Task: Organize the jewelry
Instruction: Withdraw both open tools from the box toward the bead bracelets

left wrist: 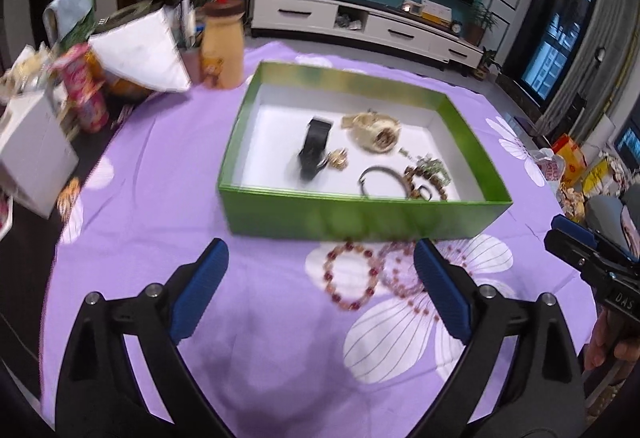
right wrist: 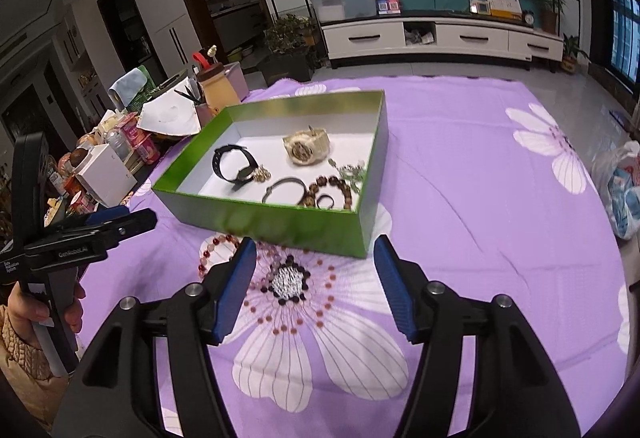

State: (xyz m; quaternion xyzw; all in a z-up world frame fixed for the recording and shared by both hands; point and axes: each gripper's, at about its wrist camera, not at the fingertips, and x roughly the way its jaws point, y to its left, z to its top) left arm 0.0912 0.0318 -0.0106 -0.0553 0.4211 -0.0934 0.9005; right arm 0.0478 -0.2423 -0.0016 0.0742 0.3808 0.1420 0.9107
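Green box point(left wrist: 360, 216) sitting open, holding black watch point(left wrist: 314, 150), cream watch point(left wrist: 374, 132), bangle point(left wrist: 380, 180), wooden beads point(left wrist: 426, 180). Left gripper point(left wrist: 320, 294) and right gripper point(right wrist: 316, 286) both hanging spread, pinching nothing.

Black claw point(right wrist: 316, 286), blue ribbed pads point(right wrist: 236, 290)

From my left wrist view, the pale pink bead bracelet point(left wrist: 400, 270) is partly hidden behind my right-hand finger point(left wrist: 440, 290), and the green box point(left wrist: 360, 218) ahead of the fingertips is smeared by motion blur. In the right wrist view, my left-hand finger point(right wrist: 236, 286) covers most of the red bead bracelet point(right wrist: 212, 250); the other pink one I cannot make out there.
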